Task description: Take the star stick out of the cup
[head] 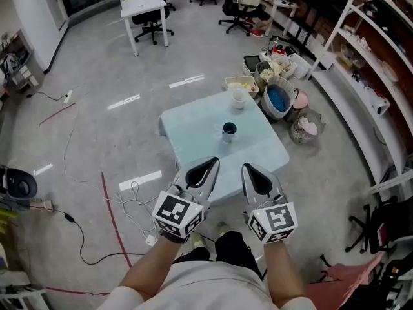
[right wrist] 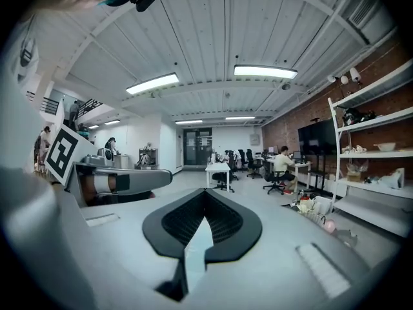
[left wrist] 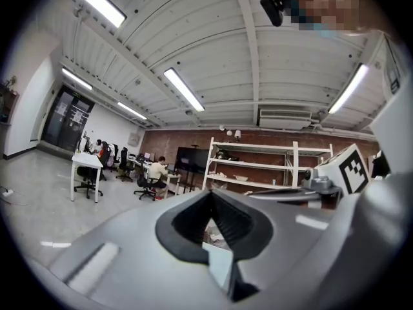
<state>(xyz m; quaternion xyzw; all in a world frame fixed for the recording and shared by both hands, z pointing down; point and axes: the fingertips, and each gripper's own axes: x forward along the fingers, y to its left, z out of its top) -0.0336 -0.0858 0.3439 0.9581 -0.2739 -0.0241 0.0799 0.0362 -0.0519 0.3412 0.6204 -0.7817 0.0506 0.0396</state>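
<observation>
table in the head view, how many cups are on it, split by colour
dark cup: 1
white cup: 1
total: 2

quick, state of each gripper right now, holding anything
left gripper: closed, holding nothing
right gripper: closed, holding nothing
</observation>
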